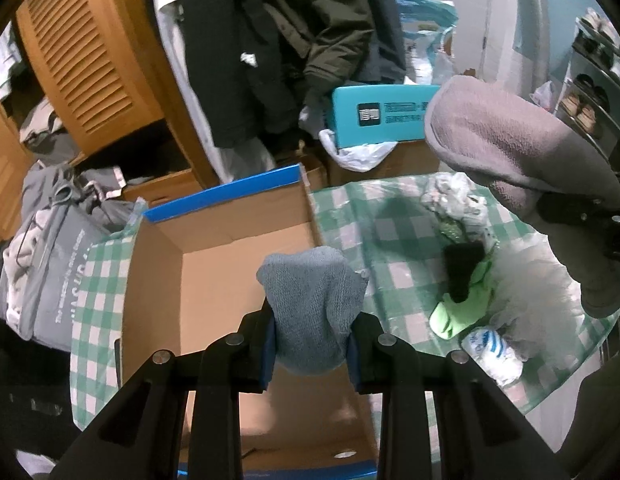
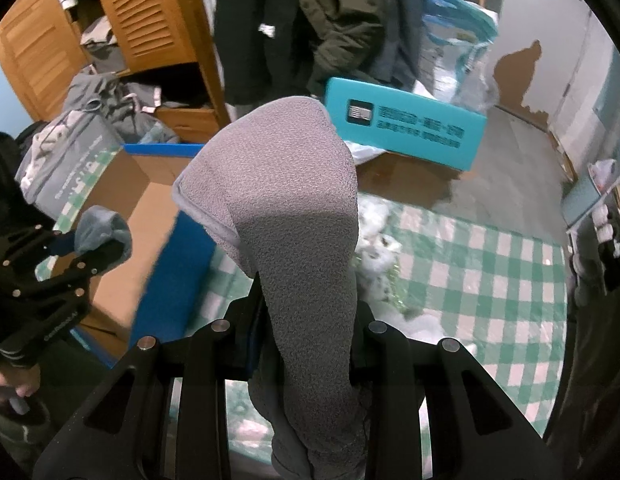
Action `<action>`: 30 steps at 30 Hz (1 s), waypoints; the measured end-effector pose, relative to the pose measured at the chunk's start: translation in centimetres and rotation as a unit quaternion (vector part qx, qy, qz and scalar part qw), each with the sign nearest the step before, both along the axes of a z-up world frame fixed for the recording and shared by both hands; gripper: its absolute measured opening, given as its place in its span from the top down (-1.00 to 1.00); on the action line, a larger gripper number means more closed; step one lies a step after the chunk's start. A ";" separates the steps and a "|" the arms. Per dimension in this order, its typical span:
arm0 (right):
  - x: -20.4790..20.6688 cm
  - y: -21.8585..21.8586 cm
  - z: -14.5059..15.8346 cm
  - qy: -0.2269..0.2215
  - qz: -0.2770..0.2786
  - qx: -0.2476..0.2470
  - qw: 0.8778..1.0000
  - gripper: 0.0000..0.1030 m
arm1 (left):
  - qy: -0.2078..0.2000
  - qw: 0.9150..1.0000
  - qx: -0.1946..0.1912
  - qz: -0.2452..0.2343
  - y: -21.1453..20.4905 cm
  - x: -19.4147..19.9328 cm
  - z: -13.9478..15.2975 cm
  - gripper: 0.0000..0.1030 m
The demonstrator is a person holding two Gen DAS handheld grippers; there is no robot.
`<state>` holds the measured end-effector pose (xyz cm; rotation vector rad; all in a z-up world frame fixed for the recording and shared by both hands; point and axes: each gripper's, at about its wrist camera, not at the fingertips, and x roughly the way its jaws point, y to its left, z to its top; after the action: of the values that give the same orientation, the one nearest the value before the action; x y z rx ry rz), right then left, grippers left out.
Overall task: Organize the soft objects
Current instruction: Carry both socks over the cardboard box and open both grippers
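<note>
Left gripper (image 1: pixel 312 336) clamps a blue-grey sock (image 1: pixel 312 304) above the open cardboard box (image 1: pixel 213 256). Right gripper (image 2: pixel 310 344) clamps a grey fleece sock (image 2: pixel 285 208); loose socks (image 1: pixel 462 280) lie on the checked tablecloth (image 1: pixel 390 216) beside the box.

grey sock (image 2: pixel 293 216) hides right tool's fingertips; its lower end is cut off.

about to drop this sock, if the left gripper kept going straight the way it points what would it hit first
Most likely the bare cardboard floor of the open box: the left gripper, shut on the blue sock, points down into it. Nothing else shows in that line, though depth is hard to judge.
</note>
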<state>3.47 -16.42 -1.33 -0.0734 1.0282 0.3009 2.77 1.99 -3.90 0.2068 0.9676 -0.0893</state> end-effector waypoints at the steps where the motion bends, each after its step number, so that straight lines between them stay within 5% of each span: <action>1: 0.1 0.5 0.1 0.000 0.004 0.001 1.000 0.46 | 0.000 1.000 -0.001 0.004 0.5 0.0 -0.1 0.45; 30: 2.9 15.7 -1.3 0.031 0.112 0.008 0.993 0.46 | 0.033 0.991 -0.018 0.129 13.1 -0.1 -3.3 0.45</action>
<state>6.39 -0.71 -2.67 -0.1670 1.0800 0.5188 2.69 15.13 -7.17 0.0437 1.0505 0.1239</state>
